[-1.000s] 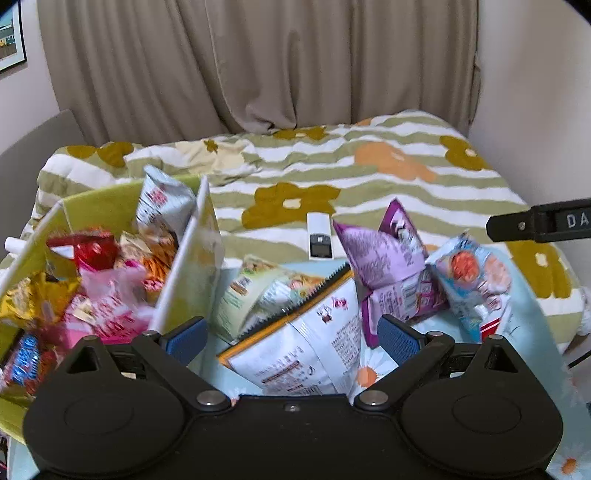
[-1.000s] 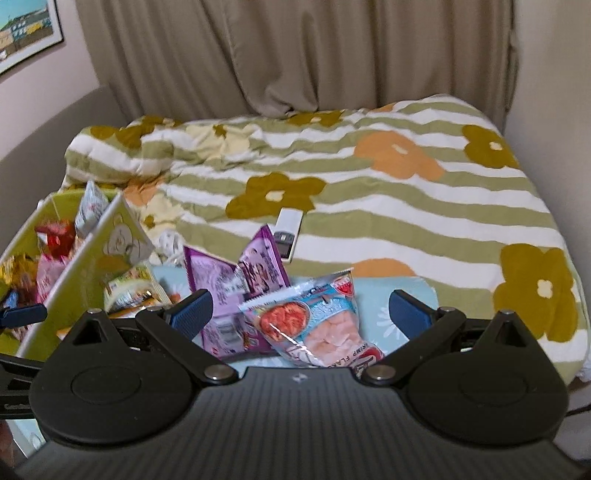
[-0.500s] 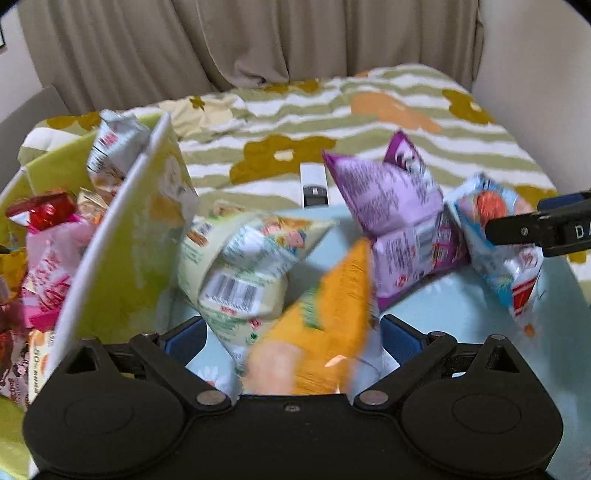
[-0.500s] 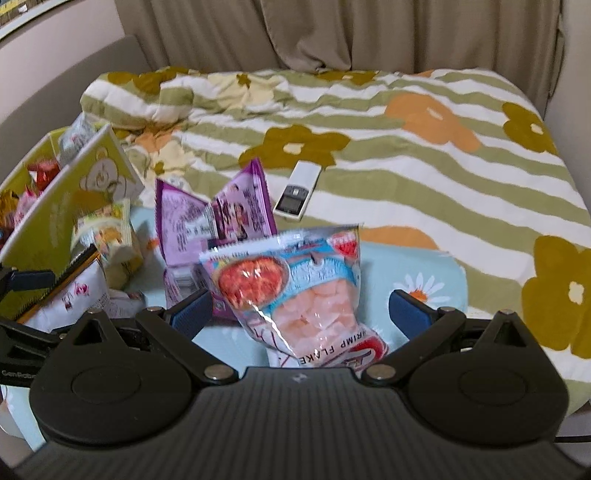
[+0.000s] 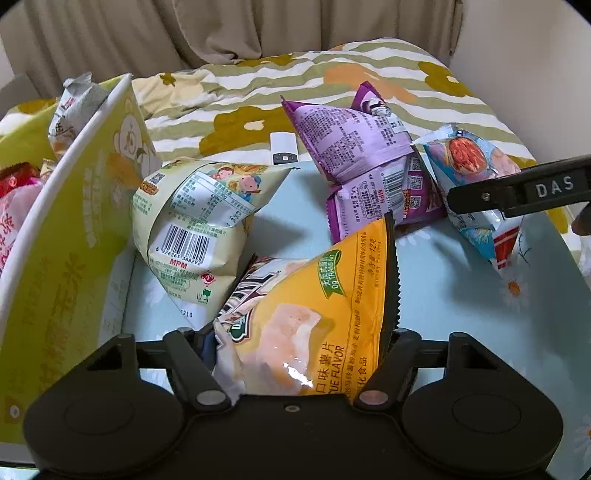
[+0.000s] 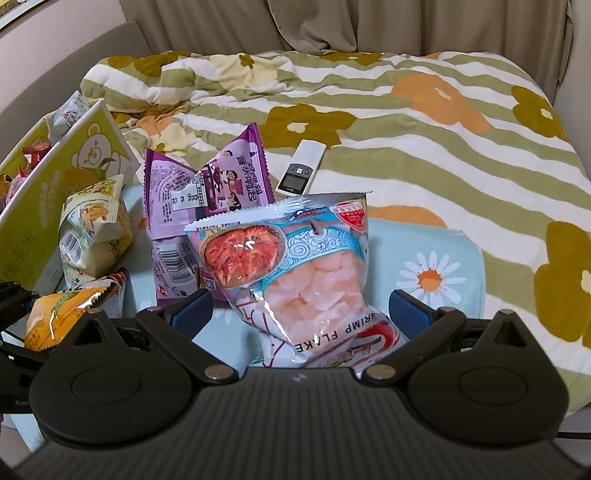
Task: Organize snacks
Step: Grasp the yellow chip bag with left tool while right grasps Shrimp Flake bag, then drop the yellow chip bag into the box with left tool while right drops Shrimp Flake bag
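An orange chip bag (image 5: 314, 325) stands between the fingers of my left gripper (image 5: 295, 339), whose pads are hidden behind it; the bag also shows in the right wrist view (image 6: 66, 310). A pale green snack bag (image 5: 195, 225) and a purple bag (image 5: 362, 162) lie beyond on a light blue cloth (image 5: 461, 295). A blue shrimp flake bag (image 6: 299, 266) stands between the open fingers of my right gripper (image 6: 299, 314). The yellow-green snack box (image 5: 74, 229) at the left holds several packets.
A white remote (image 6: 301, 173) lies on the striped flowered blanket (image 6: 424, 140) behind the bags. Curtains (image 5: 221, 33) hang at the back. My right gripper's finger (image 5: 517, 192) shows at the right of the left wrist view.
Both grippers have moved forward and down. The chip bag has turned its orange front to the left gripper, whose fingers have come in against it. The shrimp flake bag now sits between the right fingers.
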### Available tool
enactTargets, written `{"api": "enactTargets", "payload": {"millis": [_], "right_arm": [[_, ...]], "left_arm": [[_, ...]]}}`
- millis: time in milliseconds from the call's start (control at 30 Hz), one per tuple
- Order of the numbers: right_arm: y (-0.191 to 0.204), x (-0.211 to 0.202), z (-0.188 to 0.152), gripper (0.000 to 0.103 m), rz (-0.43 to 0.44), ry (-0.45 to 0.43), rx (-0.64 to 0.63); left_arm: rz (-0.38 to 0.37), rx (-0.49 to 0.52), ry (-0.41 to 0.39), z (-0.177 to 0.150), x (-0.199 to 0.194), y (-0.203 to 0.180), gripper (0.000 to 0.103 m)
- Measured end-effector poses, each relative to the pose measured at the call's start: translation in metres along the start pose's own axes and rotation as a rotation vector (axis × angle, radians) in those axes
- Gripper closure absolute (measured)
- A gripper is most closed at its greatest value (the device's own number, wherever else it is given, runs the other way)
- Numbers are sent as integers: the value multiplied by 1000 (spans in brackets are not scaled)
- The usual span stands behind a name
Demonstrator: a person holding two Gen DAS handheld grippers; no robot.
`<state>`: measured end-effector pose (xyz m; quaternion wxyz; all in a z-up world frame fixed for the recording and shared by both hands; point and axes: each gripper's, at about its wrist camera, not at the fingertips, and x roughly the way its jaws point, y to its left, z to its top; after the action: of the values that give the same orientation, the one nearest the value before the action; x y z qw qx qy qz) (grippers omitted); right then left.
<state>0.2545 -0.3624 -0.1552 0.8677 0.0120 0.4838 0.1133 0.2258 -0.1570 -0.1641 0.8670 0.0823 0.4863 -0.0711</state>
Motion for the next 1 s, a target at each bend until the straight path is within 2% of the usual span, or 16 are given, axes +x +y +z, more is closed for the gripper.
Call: {"api": "enactTargets", "payload": {"millis": [233, 467, 600, 700, 900, 1000], "right_arm": [[-1, 9, -3, 0, -8, 17, -9], [-3, 13, -10, 0, -23, 29, -4], [-2, 8, -15, 21, -31, 34, -11], [-1, 0, -20, 30, -29, 25, 6], [11, -31, -22, 34, -52, -17, 25], [21, -52, -18, 35, -53, -40, 26]], "left_arm": [[-41, -14, 5, -3, -8, 1, 30], [-48, -7, -13, -6, -21, -1, 30], [-50, -15, -24, -4, -28, 2, 30], [-56, -21, -42, -4, -37, 3, 30], [-73, -26, -99, -4, -65, 9, 30], [-82, -34, -155, -2, -89, 17, 30]]}}
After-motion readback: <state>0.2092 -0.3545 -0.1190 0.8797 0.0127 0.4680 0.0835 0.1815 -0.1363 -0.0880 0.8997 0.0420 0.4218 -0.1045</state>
